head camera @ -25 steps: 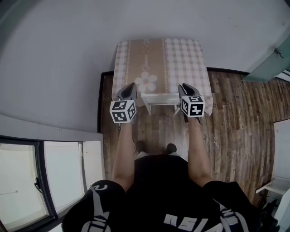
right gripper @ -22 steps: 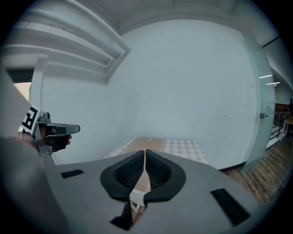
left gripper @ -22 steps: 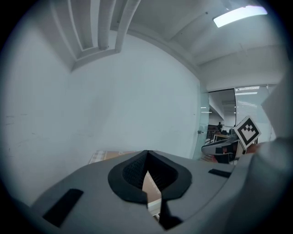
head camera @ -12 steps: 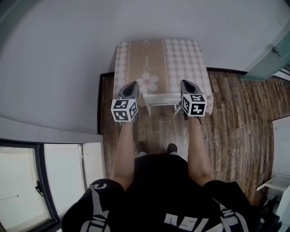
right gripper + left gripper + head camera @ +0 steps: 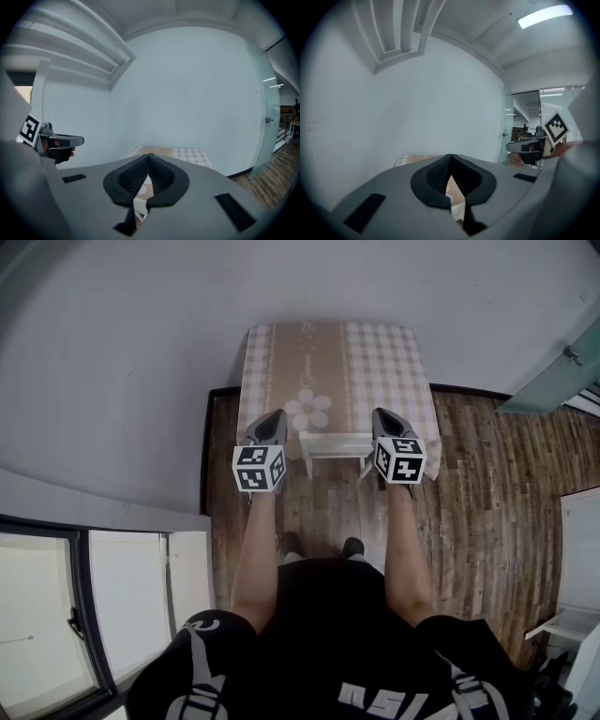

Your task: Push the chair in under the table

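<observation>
The small table (image 5: 403, 362) wears a checked cloth with a beige runner and a flower print, and stands against the wall. The white chair (image 5: 334, 442) sits at the table's near edge, with only its top rail and legs showing. My left gripper (image 5: 274, 417) hangs just left of the chair, over the cloth's corner, shut and empty. My right gripper (image 5: 382, 415) hangs just right of the chair, also shut and empty. In the left gripper view the pads (image 5: 440, 174) meet above the tabletop. In the right gripper view the gripper (image 5: 148, 158) is shut too, and the left gripper (image 5: 62, 140) shows at its left.
A grey wall (image 5: 141, 352) runs behind and left of the table. Wood floor (image 5: 487, 484) spreads to the right. A window (image 5: 84, 606) is at lower left, a glass door (image 5: 562, 371) at upper right, white furniture (image 5: 581, 559) at the right edge. The person's feet (image 5: 323, 546) stand behind the chair.
My right gripper has risen a little and edged toward the table. The left gripper and the chair have stayed in place.
</observation>
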The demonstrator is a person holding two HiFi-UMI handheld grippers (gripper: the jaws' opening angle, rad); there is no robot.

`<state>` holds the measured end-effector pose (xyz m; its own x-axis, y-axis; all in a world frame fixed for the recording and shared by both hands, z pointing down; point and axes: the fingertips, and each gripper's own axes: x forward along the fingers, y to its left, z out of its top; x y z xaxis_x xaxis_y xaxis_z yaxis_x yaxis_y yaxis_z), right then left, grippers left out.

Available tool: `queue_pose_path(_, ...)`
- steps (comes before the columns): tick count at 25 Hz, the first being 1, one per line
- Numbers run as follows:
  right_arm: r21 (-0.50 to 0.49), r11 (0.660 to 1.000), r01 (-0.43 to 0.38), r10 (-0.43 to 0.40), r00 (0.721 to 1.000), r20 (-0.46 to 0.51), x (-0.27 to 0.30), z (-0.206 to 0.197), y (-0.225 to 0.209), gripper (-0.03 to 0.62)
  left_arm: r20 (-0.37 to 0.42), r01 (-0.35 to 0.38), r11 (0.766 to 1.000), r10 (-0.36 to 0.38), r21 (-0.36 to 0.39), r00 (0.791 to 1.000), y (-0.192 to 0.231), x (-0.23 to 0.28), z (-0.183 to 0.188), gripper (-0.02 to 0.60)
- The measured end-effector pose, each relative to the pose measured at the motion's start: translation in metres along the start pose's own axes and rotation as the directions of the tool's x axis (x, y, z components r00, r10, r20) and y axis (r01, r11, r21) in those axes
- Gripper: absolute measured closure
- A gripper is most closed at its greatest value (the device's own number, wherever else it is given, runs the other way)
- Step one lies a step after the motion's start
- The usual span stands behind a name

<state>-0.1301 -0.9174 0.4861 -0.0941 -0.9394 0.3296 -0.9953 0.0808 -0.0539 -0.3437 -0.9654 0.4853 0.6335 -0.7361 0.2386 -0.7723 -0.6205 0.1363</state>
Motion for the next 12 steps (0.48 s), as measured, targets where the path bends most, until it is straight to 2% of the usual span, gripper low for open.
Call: queue_pose_path(12,0.011,1.000,-0.017,0.017,1.000,0.002,-0.005,-0.004,0.017,0.580,-0.003,-0.004,1.000,0.004,0.002,1.000,-0.002,-0.017,-0.005,0.557)
